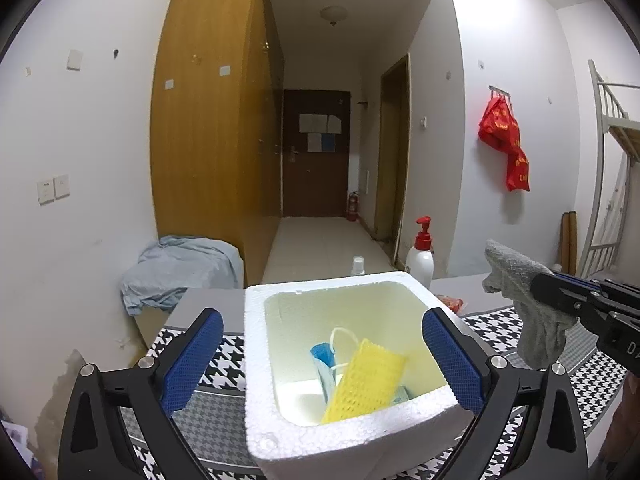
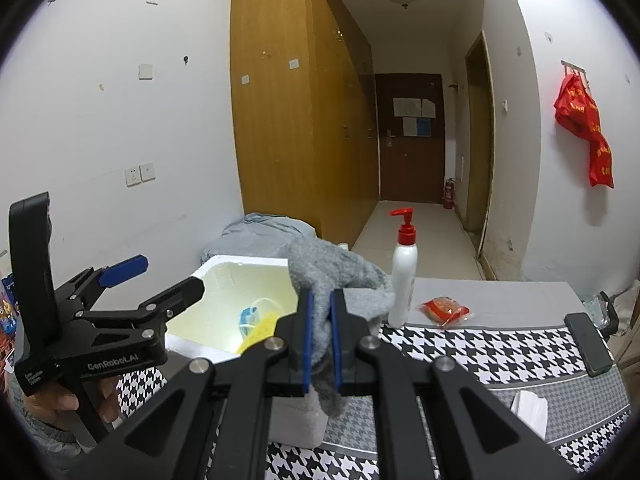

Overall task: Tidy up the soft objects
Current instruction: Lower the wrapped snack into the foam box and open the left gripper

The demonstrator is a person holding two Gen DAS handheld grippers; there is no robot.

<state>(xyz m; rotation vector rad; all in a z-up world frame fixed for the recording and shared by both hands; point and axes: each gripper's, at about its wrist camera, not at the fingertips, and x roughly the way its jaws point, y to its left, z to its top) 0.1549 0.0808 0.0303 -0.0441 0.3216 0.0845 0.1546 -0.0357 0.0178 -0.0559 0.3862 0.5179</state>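
Observation:
A white foam box (image 1: 256,360) stands on the houndstooth table cloth; it also shows in the right wrist view (image 2: 240,264). Inside lie a yellow mesh sponge (image 1: 364,384) and a blue face mask (image 1: 324,360). My left gripper (image 1: 320,360) is open, its blue pads on either side of the box. My right gripper (image 2: 320,320) is shut on a grey cloth (image 2: 340,276), held in the air beside the box's right edge. The cloth also shows in the left wrist view (image 1: 524,296), right of the box.
A white pump bottle with a red top (image 2: 404,280) stands behind the box. A red packet (image 2: 444,310), a black phone (image 2: 588,340) and a white tissue (image 2: 528,408) lie on the table. Bluish fabric (image 1: 180,272) is heaped at back left.

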